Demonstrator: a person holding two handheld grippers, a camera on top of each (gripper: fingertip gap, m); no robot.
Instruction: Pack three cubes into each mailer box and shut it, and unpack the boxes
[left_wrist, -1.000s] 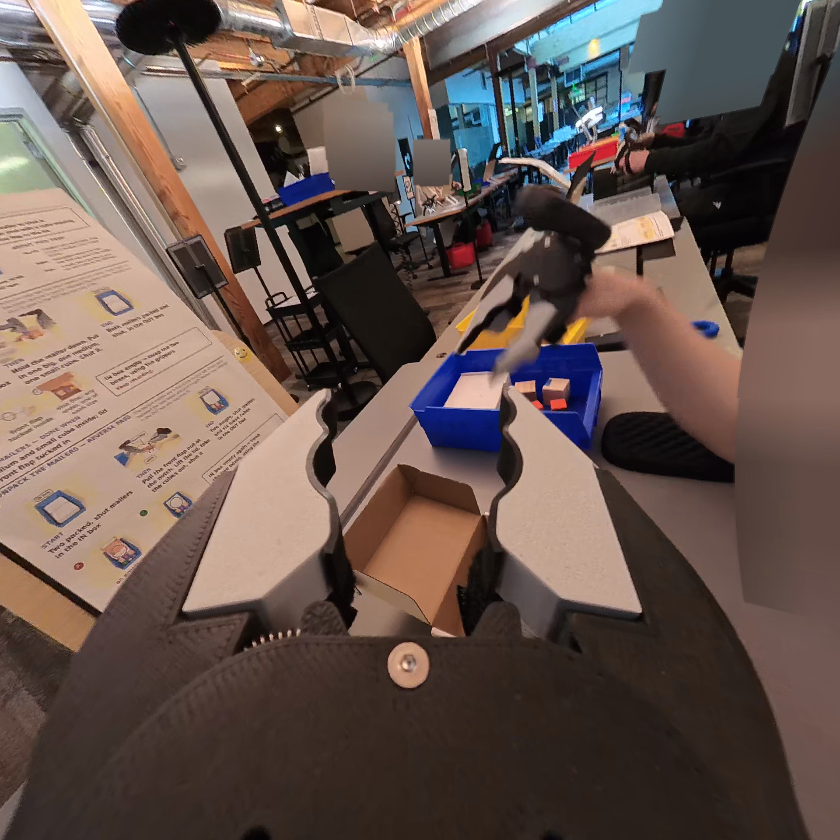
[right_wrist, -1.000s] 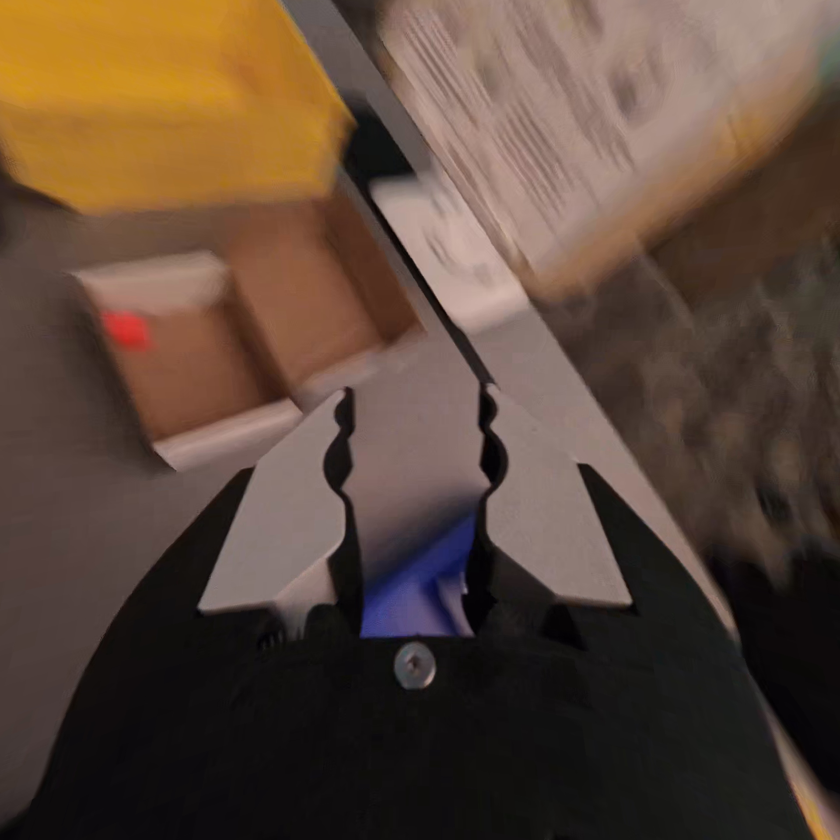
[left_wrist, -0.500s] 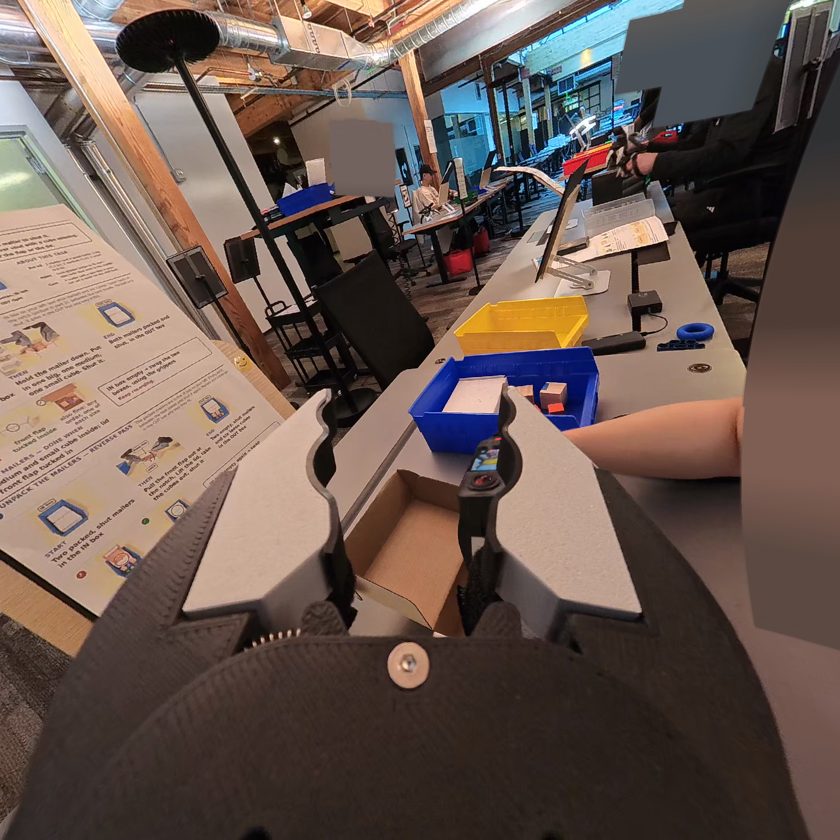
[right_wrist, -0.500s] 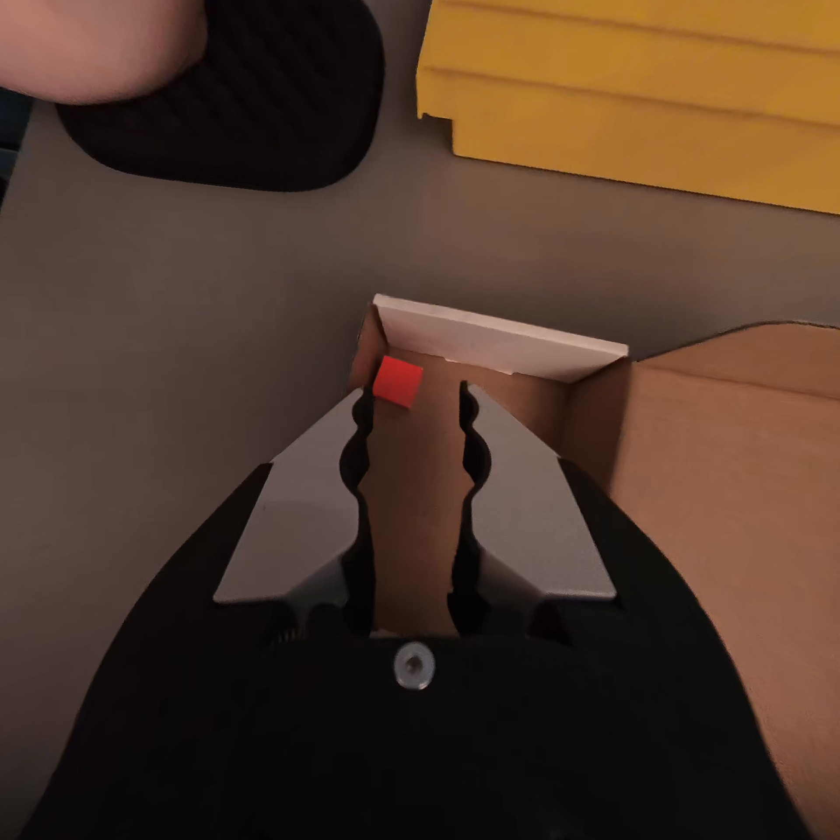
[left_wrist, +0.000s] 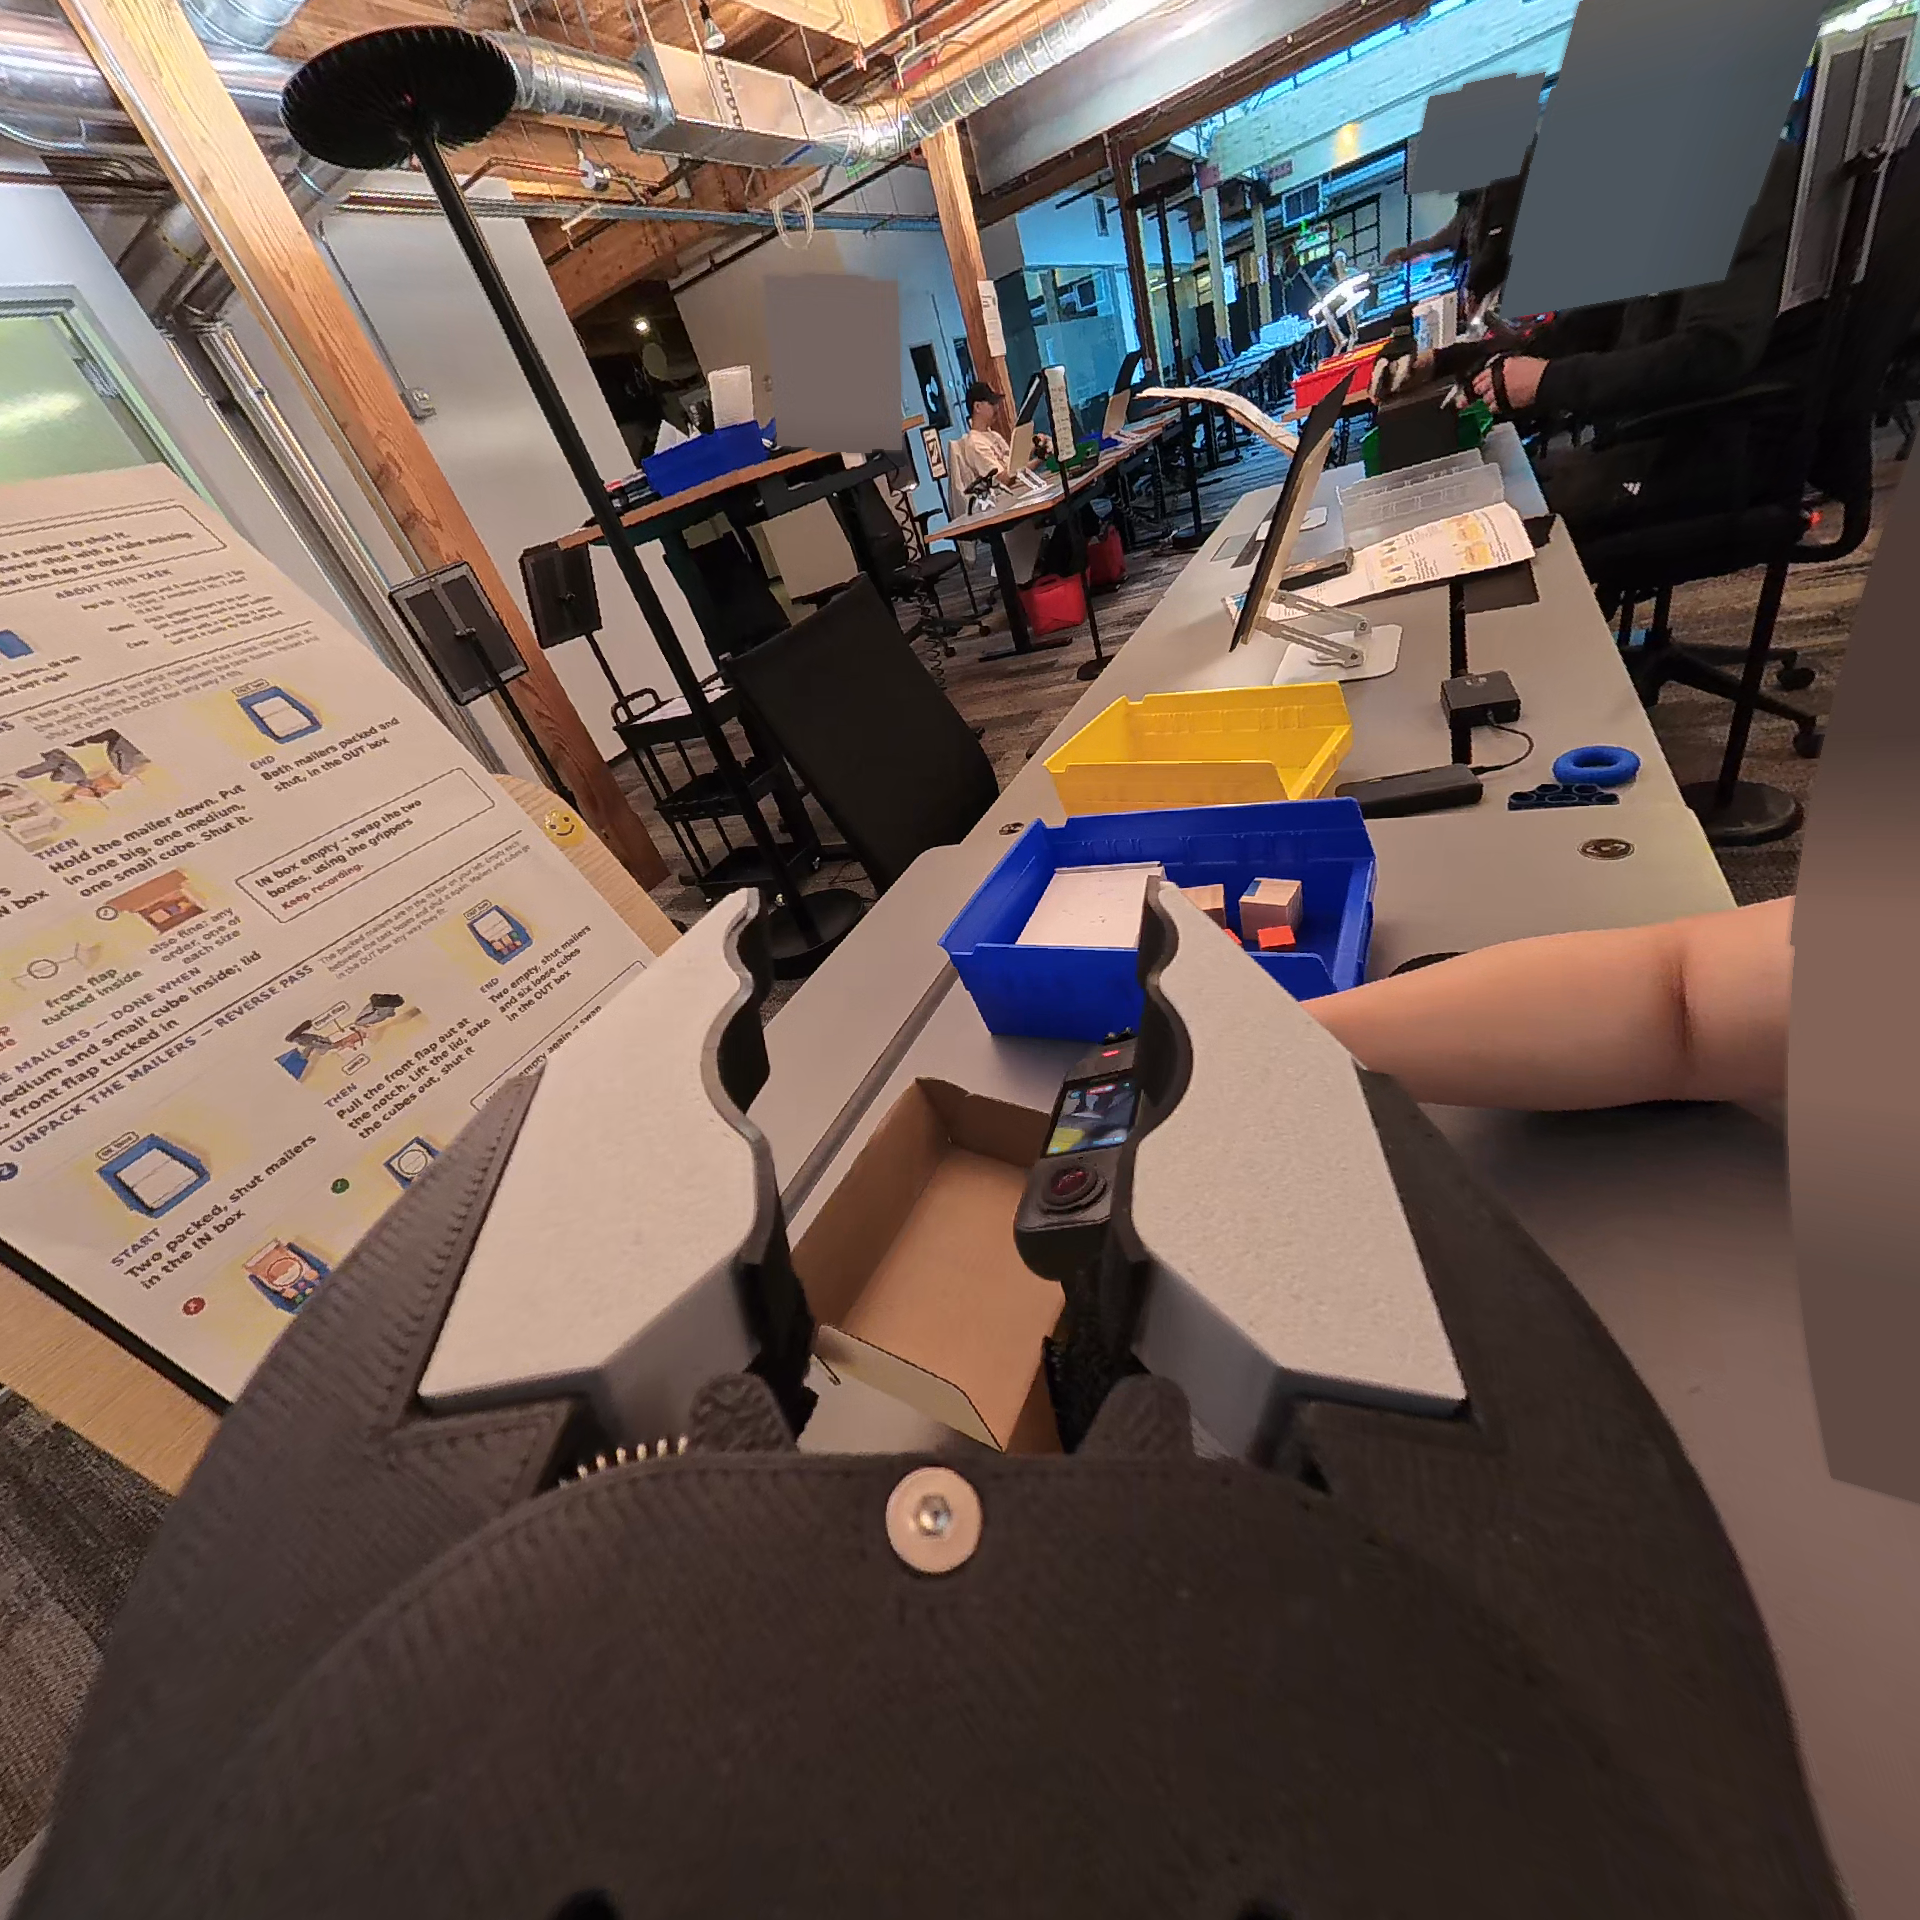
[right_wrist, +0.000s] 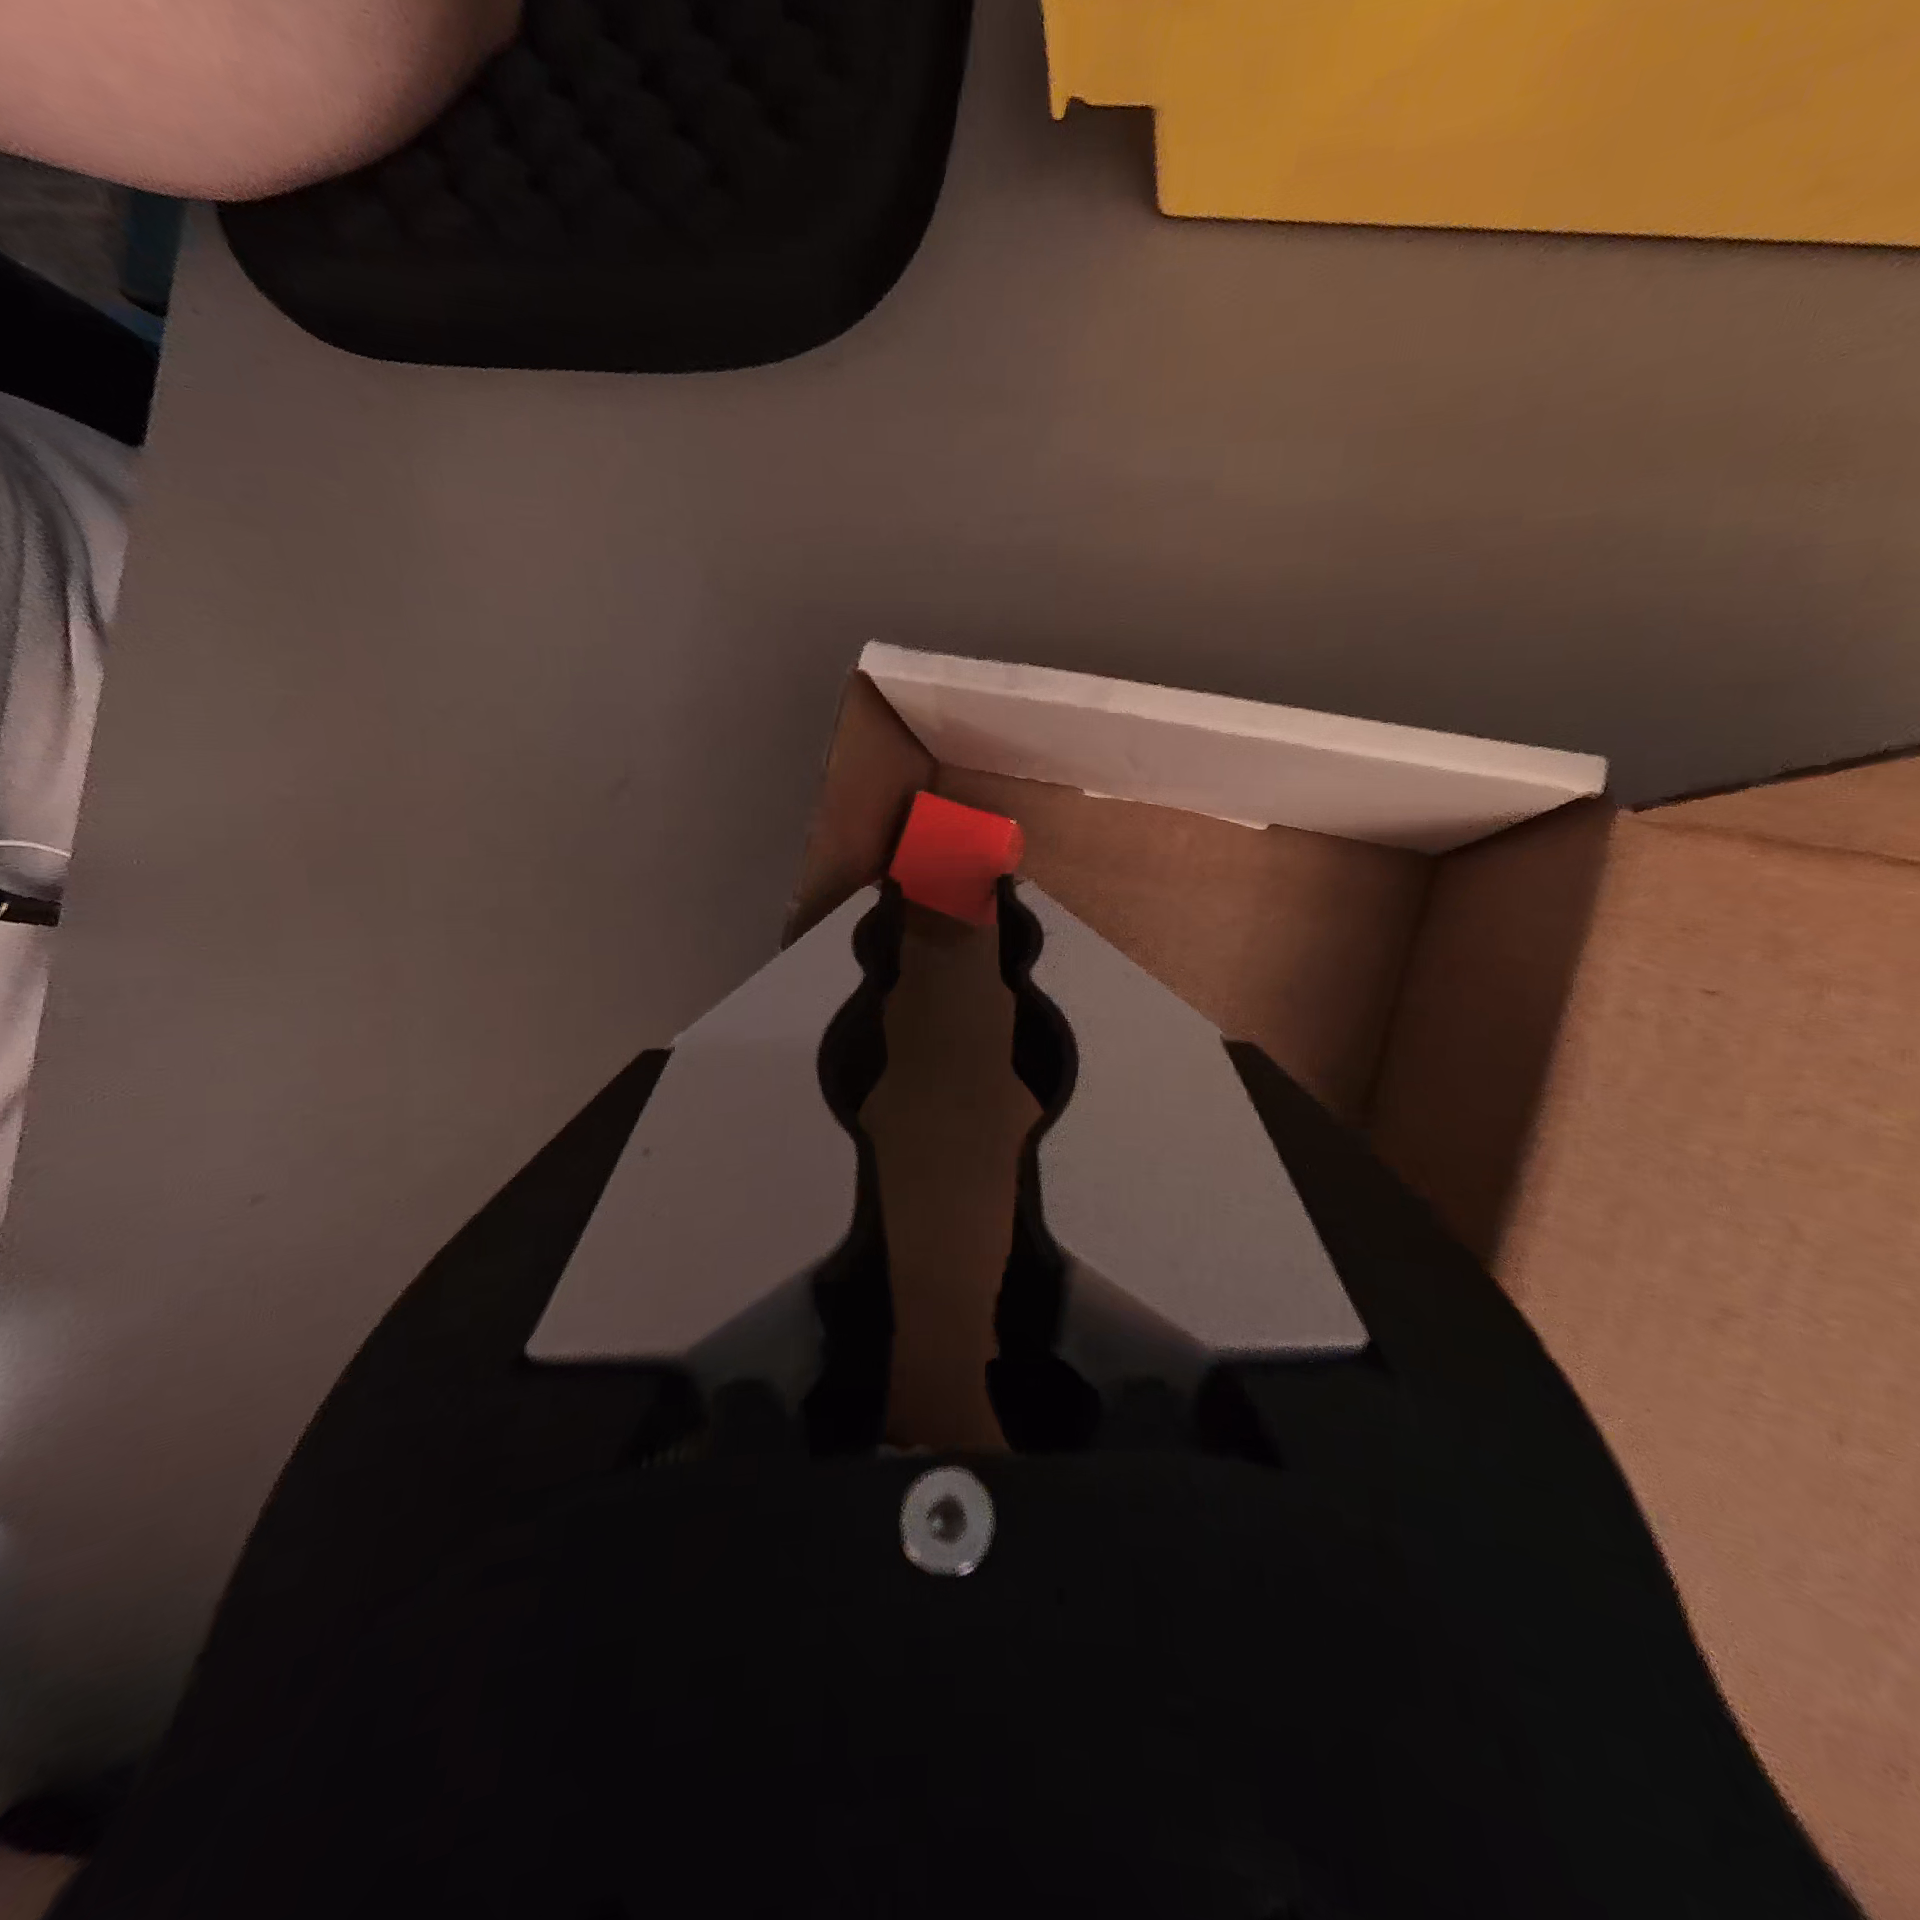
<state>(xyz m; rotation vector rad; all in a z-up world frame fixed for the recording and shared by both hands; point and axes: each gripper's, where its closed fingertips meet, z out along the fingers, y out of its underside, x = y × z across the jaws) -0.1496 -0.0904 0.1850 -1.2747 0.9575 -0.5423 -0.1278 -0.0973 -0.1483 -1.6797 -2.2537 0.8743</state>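
Mailer box is sitting open on the grey table, its brown corrugated inside showing and one white outer wall catching the light along the far edge. Its lid is lying flat to the right in the right wrist view.

Right gripper is reaching down into the box's near-left corner, its fingers narrowed almost together at the tips and pinching a small red cube. Both black wavy pads are pressing the cube's lower sides, so the gripper is clenched on it. The cube is smooth and matte, sitting tight against the cardboard corner; whether it is resting on the box floor or lifted clear I cannot tell.

Left gripper is hovering over the same box, fingers spread wide and holding nothing. Its finger faces are flat grey with a grainy finish, edged by scalloped black pads, on a ribbed black body. Between those fingers the small camera of the other gripper is showing, dipping into the box.

Beyond the box a blue plastic bin is holding a white shut mailer and several wooden and orange cubes. A yellow bin is standing just behind it. A black quilted pad is lying on the table under a bare forearm. An instruction board is leaning at the left of the table.
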